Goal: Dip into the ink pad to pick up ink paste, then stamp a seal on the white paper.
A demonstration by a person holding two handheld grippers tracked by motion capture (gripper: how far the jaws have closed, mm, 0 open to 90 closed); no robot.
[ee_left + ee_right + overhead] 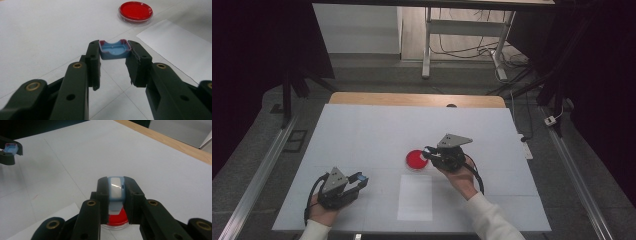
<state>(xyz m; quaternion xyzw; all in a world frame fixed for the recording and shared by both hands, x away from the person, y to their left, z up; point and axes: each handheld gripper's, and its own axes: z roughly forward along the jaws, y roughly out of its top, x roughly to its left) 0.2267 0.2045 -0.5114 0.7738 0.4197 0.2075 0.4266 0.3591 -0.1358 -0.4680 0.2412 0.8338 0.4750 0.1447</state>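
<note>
A white-covered table point(362, 135) stood on a grey floor, with a wooden edge point(412, 99) at its far side. The right gripper point(115, 192) clenched a blue-and-white cap point(115, 188), upright, directly above the red dish point(416, 160). The left gripper point(114, 53) grasped a small blue tray point(113, 49), hollow side up, well apart near the front-left. A paper sheet point(415, 197) lay between them.

Dish point(416, 160) sits on table point(362, 130) near centre. Paper sheet point(415, 197) lies just before it, toward near edge. Left gripper point(361, 178) at near-left corner; right gripper point(428, 152) over the dish's right rim.
</note>
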